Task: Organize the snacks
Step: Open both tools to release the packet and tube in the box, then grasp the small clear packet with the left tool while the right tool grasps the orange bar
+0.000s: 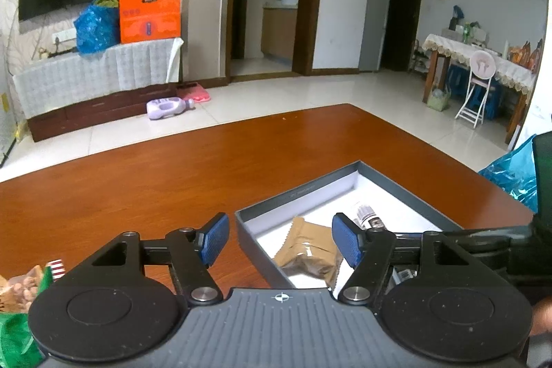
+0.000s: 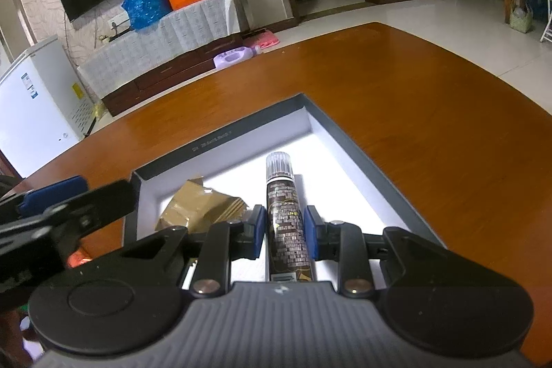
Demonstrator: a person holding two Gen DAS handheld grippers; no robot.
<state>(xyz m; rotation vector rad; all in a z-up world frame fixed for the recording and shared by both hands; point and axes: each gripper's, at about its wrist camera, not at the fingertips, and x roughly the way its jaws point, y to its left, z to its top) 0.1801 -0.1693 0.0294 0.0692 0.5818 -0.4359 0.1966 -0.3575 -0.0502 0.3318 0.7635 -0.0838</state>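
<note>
A shallow grey box (image 1: 300, 192) with a white inside lies on the wooden table (image 1: 155, 181). A brown snack packet (image 1: 307, 250) rests in its near left part. My left gripper (image 1: 281, 233) hangs open just above that packet, its blue pads well apart and touching nothing. In the right wrist view my right gripper (image 2: 285, 230) is shut on a dark printed tube (image 2: 285, 206) with a clear cap, held low over the box (image 2: 220, 137) floor and pointing away from me. The brown packet (image 2: 200, 209) lies left of the tube, and the left gripper (image 2: 89, 195) is at that view's left edge.
Loose snack bags (image 1: 20, 288) and a green bag (image 1: 13, 333) lie at the table's near left. A blue plastic bag (image 1: 514, 175) sits at the table's right edge. Bare wood stretches beyond the box to the table's far edge.
</note>
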